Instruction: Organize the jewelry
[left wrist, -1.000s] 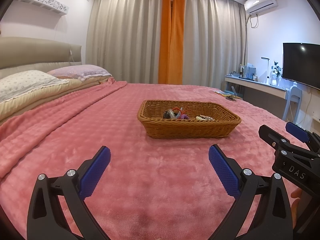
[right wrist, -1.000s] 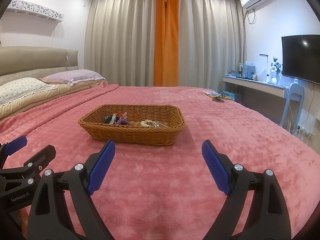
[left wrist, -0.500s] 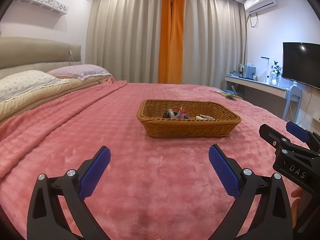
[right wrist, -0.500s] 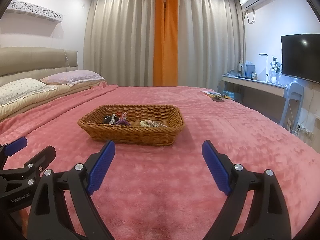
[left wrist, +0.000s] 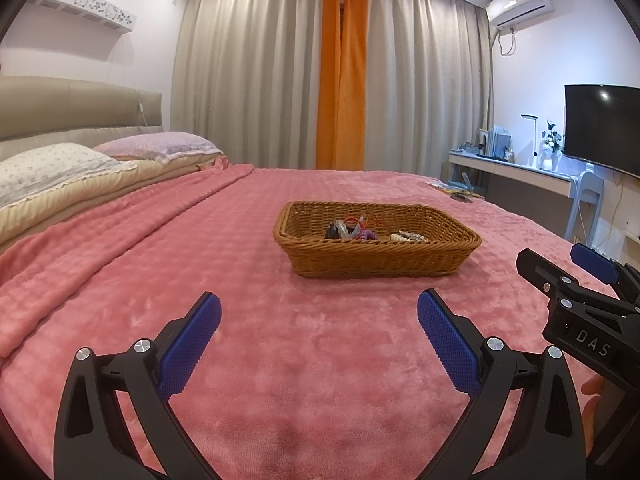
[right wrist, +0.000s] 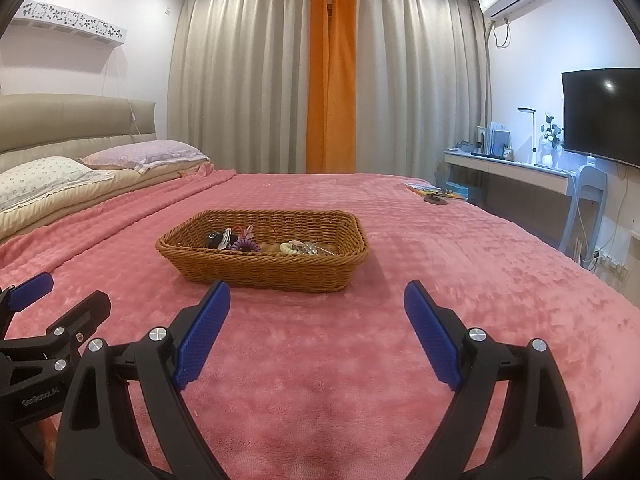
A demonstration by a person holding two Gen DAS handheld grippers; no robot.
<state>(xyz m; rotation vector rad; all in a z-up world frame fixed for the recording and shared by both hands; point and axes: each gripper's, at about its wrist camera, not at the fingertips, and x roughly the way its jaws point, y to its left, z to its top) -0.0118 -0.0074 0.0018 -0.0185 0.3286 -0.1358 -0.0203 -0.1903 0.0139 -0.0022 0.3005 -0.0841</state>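
A brown wicker basket [left wrist: 380,258] stands on the pink bedspread ahead of both grippers; it also shows in the right wrist view [right wrist: 264,270]. Inside lies a small heap of jewelry and hair accessories [left wrist: 362,233], including a purple coil tie [right wrist: 246,245] and a pale beaded bracelet [right wrist: 289,248]. My left gripper [left wrist: 319,312] is open and empty, held over the bedspread short of the basket. My right gripper [right wrist: 317,302] is open and empty, close to the basket's near wall. Each gripper shows at the edge of the other's view.
The pink bedspread [left wrist: 280,360] covers the bed. Pillows [left wrist: 60,168] and a headboard lie at the left. A desk [right wrist: 508,168], a chair and a TV [right wrist: 604,114] stand at the right. A book and small items [right wrist: 434,196] lie at the bed's far right edge.
Both grippers have crept slightly toward the basket, staying open. Nothing has been taken hold of.
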